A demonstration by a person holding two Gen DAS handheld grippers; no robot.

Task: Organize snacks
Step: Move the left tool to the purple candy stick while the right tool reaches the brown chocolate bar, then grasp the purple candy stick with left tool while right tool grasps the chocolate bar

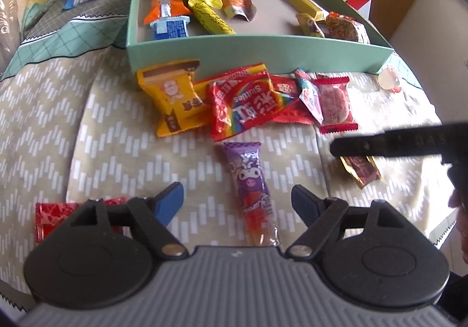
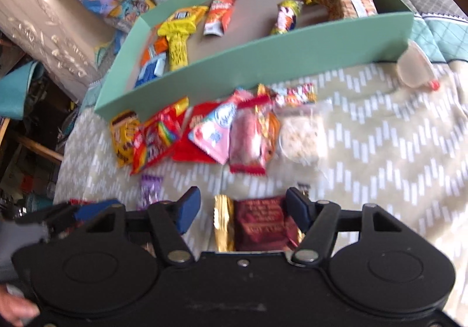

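The lower end of the purple snack bar [image 1: 254, 195] is cut off behind the left hand-held gripper [image 1: 237, 202], whose blue-padded jaws stand apart on either side of it with cloth showing between pad and wrapper — released, gripping nothing. A red foil packet [image 1: 55, 214] at the near left is half hidden under that gripper's black linkage. In the right wrist view everything beyond the gripper is blurred and print is unreadable. There the right hand-held gripper [image 2: 242, 210] straddles a dark red packet with a gold crimped edge [image 2: 257, 223]; its right pad looks to be at the wrapper's edge, the left pad stands clear, so it is not clenched on it.

The snacks lie on a beige cloth with a white chevron pattern [image 1: 117, 137]. Behind them sits a shallow mint-green cardboard box [image 1: 257, 55] holding roughly eight wrapped snacks in two clusters, left and right. Just in front of its near wall runs a row of overlapping glossy packets: a yellow pouch [image 1: 172, 102], a red Skittles bag [image 1: 248, 102], further red and pink ones. A small clear jelly cup [image 1: 389, 80] sits at the far right.
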